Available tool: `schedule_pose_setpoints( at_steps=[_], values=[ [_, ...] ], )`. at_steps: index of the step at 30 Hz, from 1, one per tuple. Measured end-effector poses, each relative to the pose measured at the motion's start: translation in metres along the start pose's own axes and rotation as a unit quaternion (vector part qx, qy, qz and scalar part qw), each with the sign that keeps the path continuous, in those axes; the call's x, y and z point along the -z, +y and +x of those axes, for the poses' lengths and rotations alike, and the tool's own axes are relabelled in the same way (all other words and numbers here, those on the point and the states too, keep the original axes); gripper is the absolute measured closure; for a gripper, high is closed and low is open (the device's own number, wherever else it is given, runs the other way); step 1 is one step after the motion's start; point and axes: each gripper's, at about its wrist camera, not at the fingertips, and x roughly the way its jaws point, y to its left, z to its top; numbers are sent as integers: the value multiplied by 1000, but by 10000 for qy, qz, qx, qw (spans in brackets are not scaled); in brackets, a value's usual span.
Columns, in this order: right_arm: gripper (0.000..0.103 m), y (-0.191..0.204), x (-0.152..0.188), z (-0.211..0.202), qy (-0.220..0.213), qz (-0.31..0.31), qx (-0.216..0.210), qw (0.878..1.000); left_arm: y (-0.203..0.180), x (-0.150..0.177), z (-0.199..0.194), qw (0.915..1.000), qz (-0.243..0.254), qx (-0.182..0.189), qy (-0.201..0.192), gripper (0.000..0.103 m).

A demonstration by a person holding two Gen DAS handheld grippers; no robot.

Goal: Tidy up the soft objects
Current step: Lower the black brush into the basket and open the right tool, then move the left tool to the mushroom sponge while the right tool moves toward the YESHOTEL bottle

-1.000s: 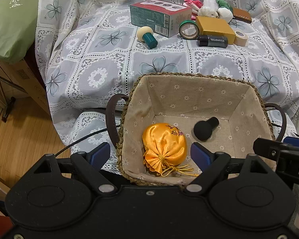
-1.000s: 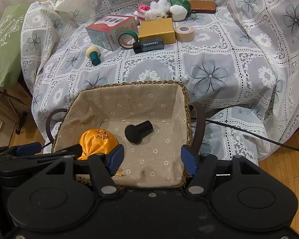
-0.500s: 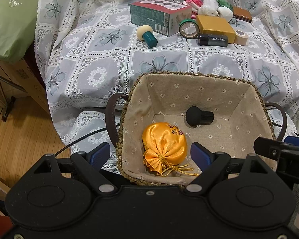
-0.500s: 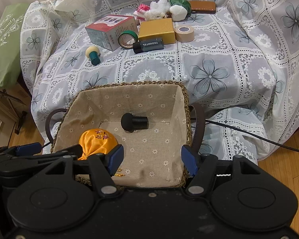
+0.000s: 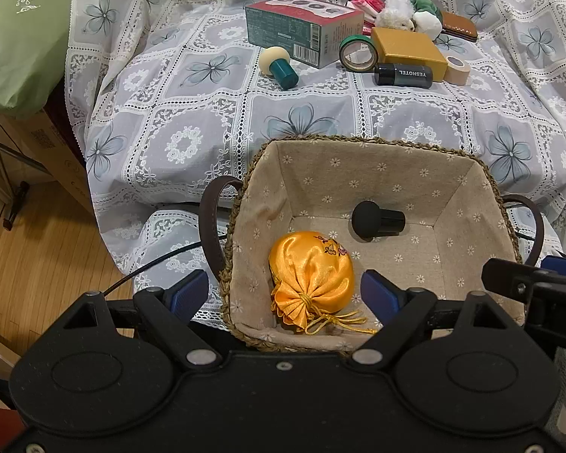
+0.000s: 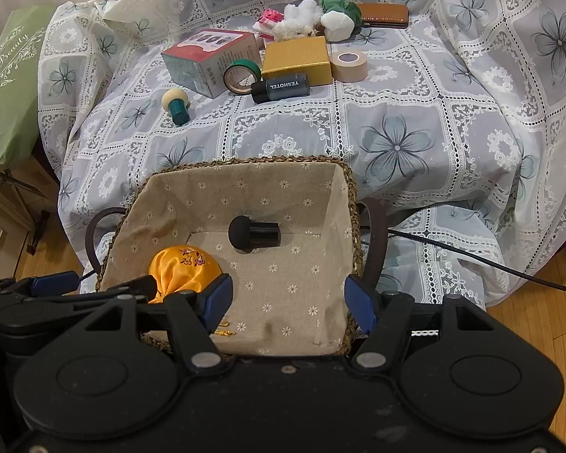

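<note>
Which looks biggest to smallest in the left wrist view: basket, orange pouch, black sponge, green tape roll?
1. basket
2. orange pouch
3. black sponge
4. green tape roll; close to the sponge, but it lies farther away, so this order is unsure.

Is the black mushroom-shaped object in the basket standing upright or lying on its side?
Lying on its side. The black mushroom-shaped object rests on the basket floor, round head left, stem right.

A home, likely a living room or bedroom: ahead of the claw a lace floral cover (image 5: 215, 120) drapes soft furniture, a green cushion (image 5: 15, 34) sits off to its left, with a wooden plank floor (image 5: 37, 264) below.
</note>
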Motion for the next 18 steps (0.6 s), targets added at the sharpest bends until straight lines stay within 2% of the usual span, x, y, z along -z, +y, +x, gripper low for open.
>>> schedule_pose_setpoints(
  at_steps=[18],
  values=[
    [33, -5, -9, 4, -69, -30, 128, 9999, 0, -3, 4, 10000, 15, -38, -3, 17]
  ],
)
